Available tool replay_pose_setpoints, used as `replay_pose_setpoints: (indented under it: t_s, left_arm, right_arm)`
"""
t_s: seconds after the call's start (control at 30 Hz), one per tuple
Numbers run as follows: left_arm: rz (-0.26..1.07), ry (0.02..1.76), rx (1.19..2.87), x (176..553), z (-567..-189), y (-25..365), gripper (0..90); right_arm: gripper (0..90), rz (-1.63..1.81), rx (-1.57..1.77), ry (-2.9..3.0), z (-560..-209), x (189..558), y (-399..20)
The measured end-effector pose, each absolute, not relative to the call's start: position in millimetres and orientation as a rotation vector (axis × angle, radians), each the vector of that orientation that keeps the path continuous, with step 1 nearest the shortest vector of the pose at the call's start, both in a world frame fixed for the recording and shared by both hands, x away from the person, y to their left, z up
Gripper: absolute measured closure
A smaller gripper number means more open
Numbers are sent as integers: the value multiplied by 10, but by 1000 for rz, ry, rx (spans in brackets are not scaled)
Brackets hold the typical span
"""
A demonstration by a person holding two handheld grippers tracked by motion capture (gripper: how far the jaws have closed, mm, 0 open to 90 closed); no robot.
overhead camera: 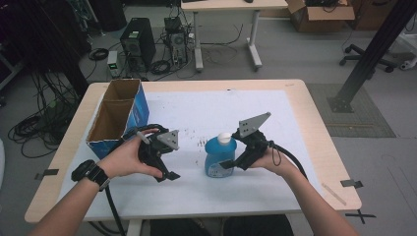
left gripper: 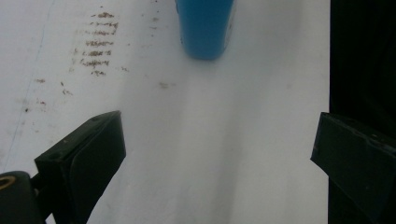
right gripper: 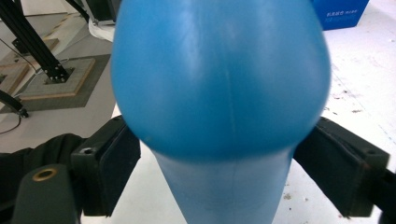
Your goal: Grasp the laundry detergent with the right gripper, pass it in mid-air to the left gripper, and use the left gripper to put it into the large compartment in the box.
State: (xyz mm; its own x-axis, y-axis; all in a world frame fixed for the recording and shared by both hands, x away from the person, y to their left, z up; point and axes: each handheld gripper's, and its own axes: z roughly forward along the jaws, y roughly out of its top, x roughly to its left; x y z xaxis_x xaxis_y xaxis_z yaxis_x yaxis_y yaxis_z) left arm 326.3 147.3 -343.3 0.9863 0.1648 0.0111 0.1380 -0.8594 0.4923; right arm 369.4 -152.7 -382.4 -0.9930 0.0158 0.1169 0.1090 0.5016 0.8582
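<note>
A blue bottle (overhead camera: 219, 157) with a white cap stands upright on the white sheet (overhead camera: 196, 110) near the middle of the table. My right gripper (overhead camera: 229, 165) reaches it from the right. In the right gripper view the bottle (right gripper: 219, 84) sits between the two black jaws of the right gripper (right gripper: 217, 172), with the pads against its sides. My left gripper (overhead camera: 166, 176) hangs over the sheet to the bottle's left. Its jaws stand wide apart with nothing between them (left gripper: 217, 158), and the bottle's base (left gripper: 205, 28) lies ahead of them.
An open blue cardboard box (overhead camera: 118, 118) stands at the table's left edge, just behind my left hand. Brown smudges (left gripper: 95, 46) mark the sheet. Beyond the table the floor holds a computer tower (overhead camera: 137, 44), cables and another desk (overhead camera: 231, 7).
</note>
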Motion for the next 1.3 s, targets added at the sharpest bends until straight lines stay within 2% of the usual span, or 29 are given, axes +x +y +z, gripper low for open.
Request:
replay_pose_setpoints:
  t_s: [0.7,1.3]
  left_arm:
    - [66,213,2620,3264,-3436,1470,33]
    - [66,212,2622,3259,-3435,1467,33]
  right_arm:
    - [282,-1512,-73,-2613,-3856,3693,-1498]
    - [311,-1528,-82,-2621,-3863,3706,-1505]
